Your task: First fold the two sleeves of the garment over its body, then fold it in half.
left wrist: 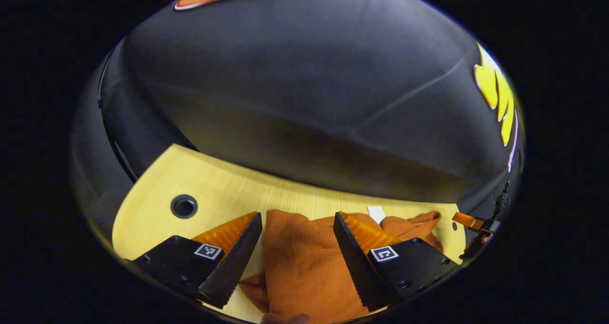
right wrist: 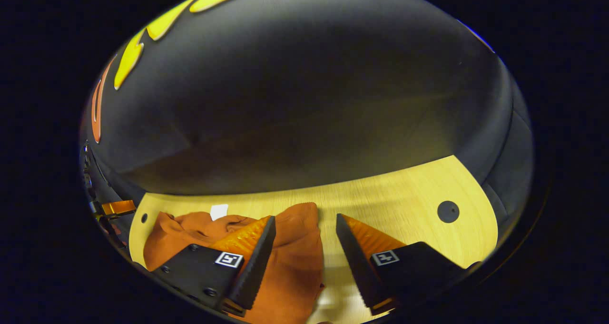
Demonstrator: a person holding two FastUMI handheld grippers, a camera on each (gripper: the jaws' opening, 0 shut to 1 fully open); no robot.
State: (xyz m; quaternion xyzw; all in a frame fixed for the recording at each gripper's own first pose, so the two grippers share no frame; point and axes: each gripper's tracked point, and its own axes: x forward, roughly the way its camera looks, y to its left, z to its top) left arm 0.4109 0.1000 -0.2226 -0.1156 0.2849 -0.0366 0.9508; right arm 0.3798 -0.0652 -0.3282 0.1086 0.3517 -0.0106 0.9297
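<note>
A rust-orange ribbed garment (left wrist: 304, 262) lies on the light wooden table (left wrist: 223, 191), with a white neck label (left wrist: 376, 213) at its far edge. My left gripper (left wrist: 297, 219) stands open above it, a folded strip of the cloth running between the spread fingers without touching them. In the right gripper view the same garment (right wrist: 295, 262) lies bunched to the left with its label (right wrist: 219, 211) showing. My right gripper (right wrist: 304, 221) is open over the garment's right edge, its left finger above the cloth and its right finger above bare table.
A round cable hole (left wrist: 183, 206) sits in the table at the left of the left gripper view, and another hole (right wrist: 447, 211) at the right of the right gripper view. The table's (right wrist: 404, 191) far edge meets the black cloth wall.
</note>
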